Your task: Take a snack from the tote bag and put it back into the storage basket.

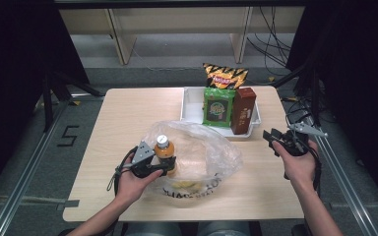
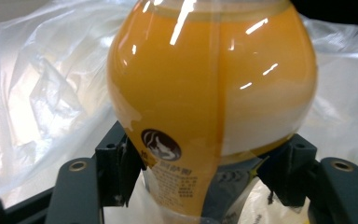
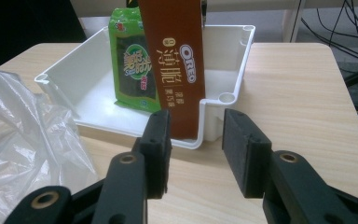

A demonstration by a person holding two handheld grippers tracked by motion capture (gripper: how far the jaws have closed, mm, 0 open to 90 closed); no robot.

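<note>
We've got the left gripper (image 1: 170, 164) clamped low on the round juice bottle (image 2: 212, 93) at the plastic bag (image 1: 216, 147) mouth near the table's (image 1: 128, 113) near-left, right gripper (image 3: 196, 154) standing apart and empty near the tray (image 3: 235, 70), so the slick bulge could slip or snag the film.

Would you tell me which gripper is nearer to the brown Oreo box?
Right. The right gripper hovers just beside the Oreo box, jaws open; the left gripper holds the juice bottle across the table.

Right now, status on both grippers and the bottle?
Left gripper shut on orange juice bottle, at the clear plastic bag. Right gripper open, empty, facing the white tray. Nothing in the way.
</note>
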